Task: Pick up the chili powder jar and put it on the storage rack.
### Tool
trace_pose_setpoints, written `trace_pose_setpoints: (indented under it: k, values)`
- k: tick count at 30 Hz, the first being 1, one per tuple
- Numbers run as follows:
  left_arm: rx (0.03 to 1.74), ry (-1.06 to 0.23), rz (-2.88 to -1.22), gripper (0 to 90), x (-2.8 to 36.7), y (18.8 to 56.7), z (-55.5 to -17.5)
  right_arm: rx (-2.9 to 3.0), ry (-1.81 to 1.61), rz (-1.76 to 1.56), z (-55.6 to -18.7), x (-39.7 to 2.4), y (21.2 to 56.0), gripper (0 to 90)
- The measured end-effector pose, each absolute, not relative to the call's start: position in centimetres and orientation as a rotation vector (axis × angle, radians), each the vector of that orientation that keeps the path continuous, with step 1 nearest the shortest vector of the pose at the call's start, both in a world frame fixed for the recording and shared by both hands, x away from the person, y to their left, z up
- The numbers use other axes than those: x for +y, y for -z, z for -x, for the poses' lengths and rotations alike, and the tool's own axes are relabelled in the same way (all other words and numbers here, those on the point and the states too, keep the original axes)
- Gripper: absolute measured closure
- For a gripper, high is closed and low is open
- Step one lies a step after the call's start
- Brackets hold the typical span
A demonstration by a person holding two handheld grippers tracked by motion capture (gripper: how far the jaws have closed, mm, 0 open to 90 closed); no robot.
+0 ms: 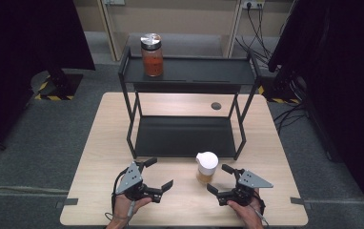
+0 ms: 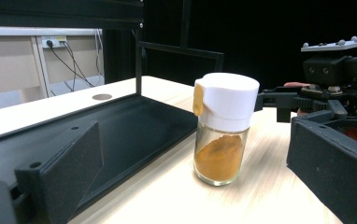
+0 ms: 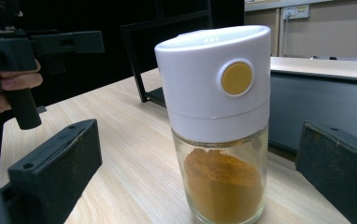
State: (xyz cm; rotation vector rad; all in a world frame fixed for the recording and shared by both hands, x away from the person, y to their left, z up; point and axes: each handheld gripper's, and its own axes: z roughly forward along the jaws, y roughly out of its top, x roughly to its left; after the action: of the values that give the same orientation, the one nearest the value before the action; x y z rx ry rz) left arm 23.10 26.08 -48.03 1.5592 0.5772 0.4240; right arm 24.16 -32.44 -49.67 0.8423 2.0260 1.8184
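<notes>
With both the left tool and right tool spread open, a glancing approach could topple the upright spice jar nearby.

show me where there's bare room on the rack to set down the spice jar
The lower shelf lies bare from post to post. The top shelf is free right of the red jar. It is crowded at the table's front, where the spice jar stands between both open grippers.

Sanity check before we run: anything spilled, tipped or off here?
Nothing stands out. The spice jar stands upright, capped, on the table; the red jar sits upright on the rack. No spill.
</notes>
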Motion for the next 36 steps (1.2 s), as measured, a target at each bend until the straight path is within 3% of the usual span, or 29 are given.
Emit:
trace_pose_setpoints:
  k: [14, 16, 36]
  values:
    - [0.512, -0.453, -1.583, 2.8, 26.6, 50.2, -23.3, 2.032, -1.820, -0.833, -24.2, -32.4, 49.7, 0.7]
    - [0.583, -0.453, -1.585, 2.8, 26.3, 50.1, -22.5, 2.030, -1.821, -0.833, -24.2, -32.4, 49.7, 0.7]
    - [0.594, -0.453, -1.580, 3.1, 26.6, 50.9, -22.5, 2.037, -1.822, -0.828, -24.2, -32.3, 49.7, 0.7]
